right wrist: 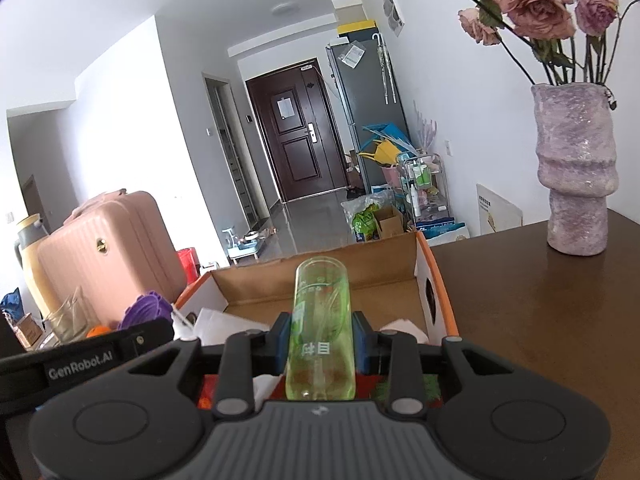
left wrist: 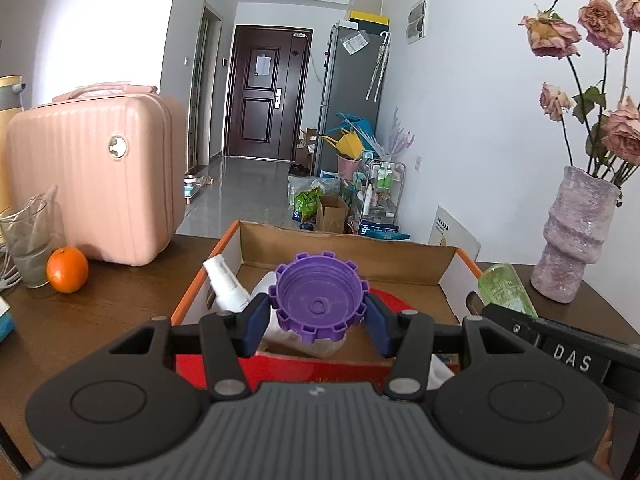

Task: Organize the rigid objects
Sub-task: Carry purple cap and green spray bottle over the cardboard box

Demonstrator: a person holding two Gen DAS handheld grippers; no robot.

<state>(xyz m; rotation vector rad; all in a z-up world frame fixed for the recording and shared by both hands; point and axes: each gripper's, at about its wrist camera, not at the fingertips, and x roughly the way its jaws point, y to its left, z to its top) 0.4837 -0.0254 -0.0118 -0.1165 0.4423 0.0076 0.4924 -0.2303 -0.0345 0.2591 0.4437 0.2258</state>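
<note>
1. Two items were in hand at inspection: a purple notched cap (left wrist: pixel 319 297) and a green transparent bottle (right wrist: pixel 320 336).
2. The left gripper (left wrist: pixel 318 322) stood partly open, its blue pads (left wrist: pixel 256 322) pressed against opposite sides of the cap, hollow side facing the camera.
3. The cap was held above the near end of an open cardboard box (left wrist: pixel 400 264) with orange edges.
4. The right gripper (right wrist: pixel 321 346) was closed to its narrowest on the green bottle, which lay lengthwise between the fingers, pointing away from the camera.
5. The bottle was held above the right-hand part of the same box (right wrist: pixel 434 276), near its right wall.
6. Inside the box lay a white spray bottle (left wrist: pixel 226 282) leaning at the left wall; further white and red contents could not be identified.
7. The box rested on a dark wooden table (right wrist: pixel 540 320).
8. Left of the box stood an orange (left wrist: pixel 67 269), a clear measuring cup (left wrist: pixel 26 240) and a pink hard case (left wrist: pixel 96 184).
9. To the right stood a lilac vase (right wrist: pixel 574 168) holding dried roses (right wrist: pixel 536 4).
</note>
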